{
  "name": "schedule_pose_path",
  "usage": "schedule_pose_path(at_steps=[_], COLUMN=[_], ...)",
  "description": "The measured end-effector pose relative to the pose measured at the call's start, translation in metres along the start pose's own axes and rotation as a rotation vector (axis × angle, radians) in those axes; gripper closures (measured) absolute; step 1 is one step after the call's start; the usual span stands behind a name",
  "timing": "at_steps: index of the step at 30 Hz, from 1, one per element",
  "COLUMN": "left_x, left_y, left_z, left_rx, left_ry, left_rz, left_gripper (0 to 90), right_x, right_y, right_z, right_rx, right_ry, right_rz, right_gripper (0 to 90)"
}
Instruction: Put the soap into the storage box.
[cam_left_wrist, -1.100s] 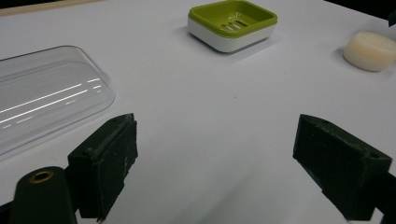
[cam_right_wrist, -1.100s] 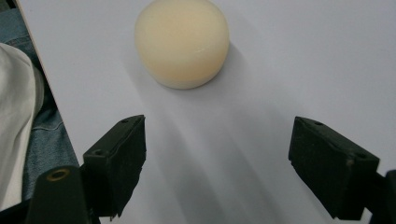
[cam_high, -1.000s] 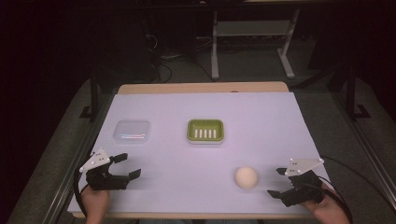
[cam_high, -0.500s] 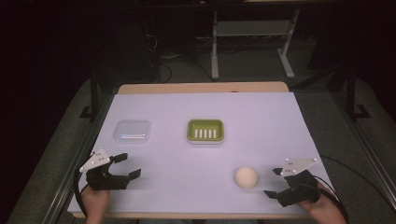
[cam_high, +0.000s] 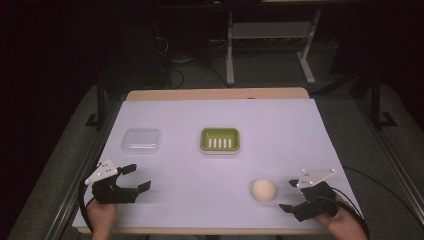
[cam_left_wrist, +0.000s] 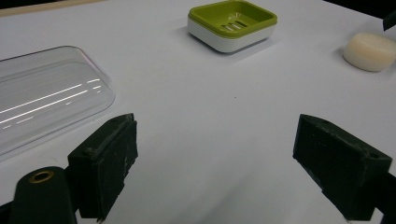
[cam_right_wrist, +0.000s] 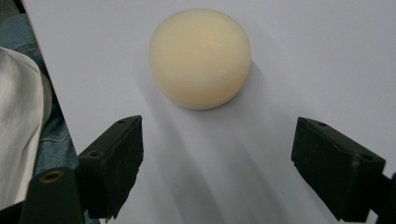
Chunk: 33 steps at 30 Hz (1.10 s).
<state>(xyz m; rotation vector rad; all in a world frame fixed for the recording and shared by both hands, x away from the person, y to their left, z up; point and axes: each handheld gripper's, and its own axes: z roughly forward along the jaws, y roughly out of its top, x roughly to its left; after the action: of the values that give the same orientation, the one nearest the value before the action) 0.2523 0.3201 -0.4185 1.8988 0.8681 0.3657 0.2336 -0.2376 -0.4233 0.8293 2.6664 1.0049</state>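
Right hand-held gripper (cam_high: 292, 196) hovering low just right of round cream soap (cam_high: 263, 190), jaws having just been opening, now spread wide, nothing between them. Soap lying on white worktop (cam_high: 300, 135), near front edge. Left hand-held gripper (cam_high: 140, 179) released, resting near clear lid (cam_high: 141, 140). Green soap dish (cam_high: 219, 140) sitting mid-worktop, well apart from soap.

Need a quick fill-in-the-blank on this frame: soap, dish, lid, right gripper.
1. The round cream soap lies on the white table cover, just ahead of the ____ gripper.
2. That gripper's jaws, which have just been opening, stand ____ with nothing between them.
3. The soap dish has a ____ top over a white base.
4. The clear plastic lid lies to the ____ of the dish in the high view.

Missing words: right; open; green; left
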Motion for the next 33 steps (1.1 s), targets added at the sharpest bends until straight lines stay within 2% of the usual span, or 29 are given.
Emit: schedule_pose_path(at_steps=[8,15,19,25,30,33], left_x=[-0.001,-0.001,-0.001,-0.001,-0.001,-0.001], left_y=[0.0,0.0,0.0,-0.001,-0.001,-0.001], left_z=[0.0,0.001,0.0,0.0,-0.001,-0.001], left_rx=[-0.003,0.002,0.002,0.005,0.003,0.001], left_ry=[0.001,0.0,0.002,0.004,0.006,0.006], left_rz=[-0.002,-0.001,-0.001,-0.001,-0.003,-0.002], left_gripper=[13.2,13.2,13.2,13.2,13.2,13.2], right_x=[0.002,0.003,0.003,0.002,0.0,-0.001], right_y=[0.003,0.014,0.022,0.034,0.045,0.048], right_z=[0.003,0.007,0.011,0.016,0.022,0.025], right_rx=[0.01,0.023,0.031,0.081,0.086,0.094], right_ry=[0.006,0.028,0.042,0.058,0.075,0.068], right_rz=[-0.011,-0.024,-0.043,-0.084,-0.105,-0.114], right_gripper=[15.5,14.7,14.7,14.3,14.3,14.2])
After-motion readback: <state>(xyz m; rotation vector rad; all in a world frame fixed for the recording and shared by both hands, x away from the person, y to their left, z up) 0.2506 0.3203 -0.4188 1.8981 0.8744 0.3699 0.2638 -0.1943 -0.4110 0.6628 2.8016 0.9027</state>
